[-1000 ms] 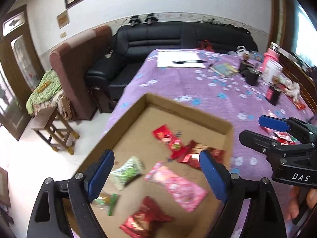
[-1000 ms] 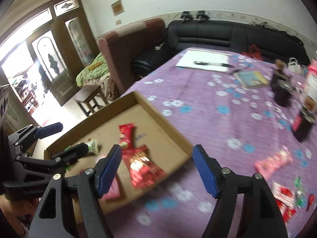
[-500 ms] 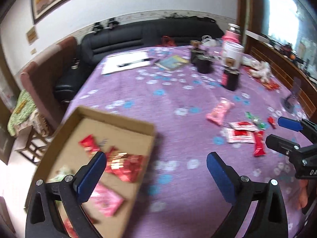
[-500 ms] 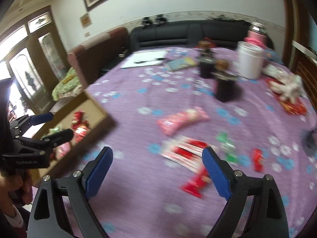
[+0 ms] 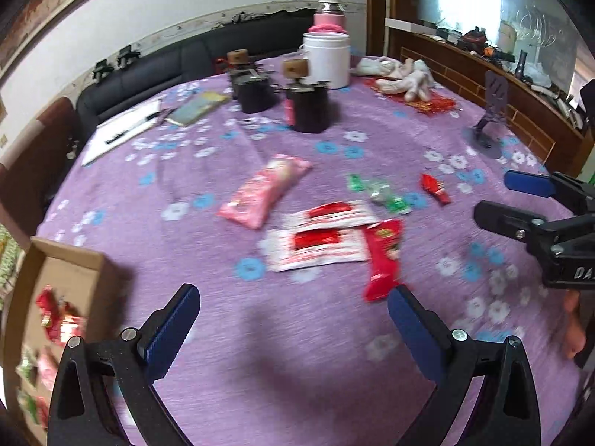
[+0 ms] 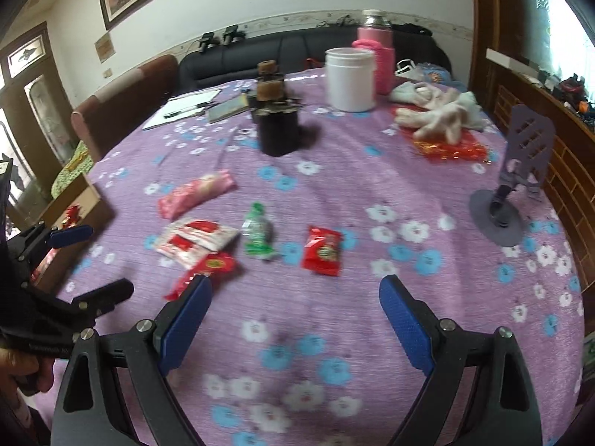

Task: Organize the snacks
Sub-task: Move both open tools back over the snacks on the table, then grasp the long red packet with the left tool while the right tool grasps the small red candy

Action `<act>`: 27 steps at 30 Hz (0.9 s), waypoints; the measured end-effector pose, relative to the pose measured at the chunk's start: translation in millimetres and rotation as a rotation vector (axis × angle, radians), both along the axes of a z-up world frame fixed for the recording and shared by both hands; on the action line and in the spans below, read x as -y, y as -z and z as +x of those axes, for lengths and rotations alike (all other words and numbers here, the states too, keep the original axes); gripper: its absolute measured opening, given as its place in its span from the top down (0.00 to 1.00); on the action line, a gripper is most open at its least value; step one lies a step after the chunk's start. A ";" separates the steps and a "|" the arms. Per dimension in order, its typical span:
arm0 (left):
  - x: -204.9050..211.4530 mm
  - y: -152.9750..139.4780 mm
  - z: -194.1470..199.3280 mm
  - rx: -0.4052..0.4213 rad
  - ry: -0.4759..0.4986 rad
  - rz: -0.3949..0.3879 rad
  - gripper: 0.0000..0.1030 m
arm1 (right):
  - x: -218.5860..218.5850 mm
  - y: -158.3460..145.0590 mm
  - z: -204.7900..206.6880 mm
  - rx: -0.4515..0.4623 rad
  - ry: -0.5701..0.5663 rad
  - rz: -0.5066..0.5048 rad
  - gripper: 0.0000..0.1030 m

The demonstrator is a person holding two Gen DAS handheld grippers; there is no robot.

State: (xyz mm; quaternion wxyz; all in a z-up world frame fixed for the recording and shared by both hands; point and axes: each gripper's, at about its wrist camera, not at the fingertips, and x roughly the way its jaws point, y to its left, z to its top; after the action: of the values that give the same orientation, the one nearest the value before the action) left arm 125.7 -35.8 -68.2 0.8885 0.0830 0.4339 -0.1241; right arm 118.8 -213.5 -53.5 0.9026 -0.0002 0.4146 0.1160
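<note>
Loose snacks lie on the purple flowered tablecloth: a pink packet, two white-and-red packets, a long red packet, a green candy and a small red packet. A cardboard tray with several snacks sits at the left. My left gripper is open and empty, just short of the long red packet. My right gripper is open and empty, near the small red packet.
Two dark jars, a white tub, a pink flask, a white cloth bundle, a purple phone stand and papers stand at the far side. A black sofa lies beyond.
Both grippers have swung right, away from the cardboard tray, to face the loose snacks on the cloth. Both stay open and empty.
</note>
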 end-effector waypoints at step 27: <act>57.3 26.1 32.4 -0.062 0.076 -0.076 0.02 | -0.5 34.2 53.9 -0.050 -0.108 -0.001 0.43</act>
State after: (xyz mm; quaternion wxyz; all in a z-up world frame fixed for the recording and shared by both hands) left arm 158.1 -93.0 -94.4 0.8717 0.0618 0.4529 -0.1767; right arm 172.7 -213.0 -87.7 0.8843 -0.0200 0.4366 0.1644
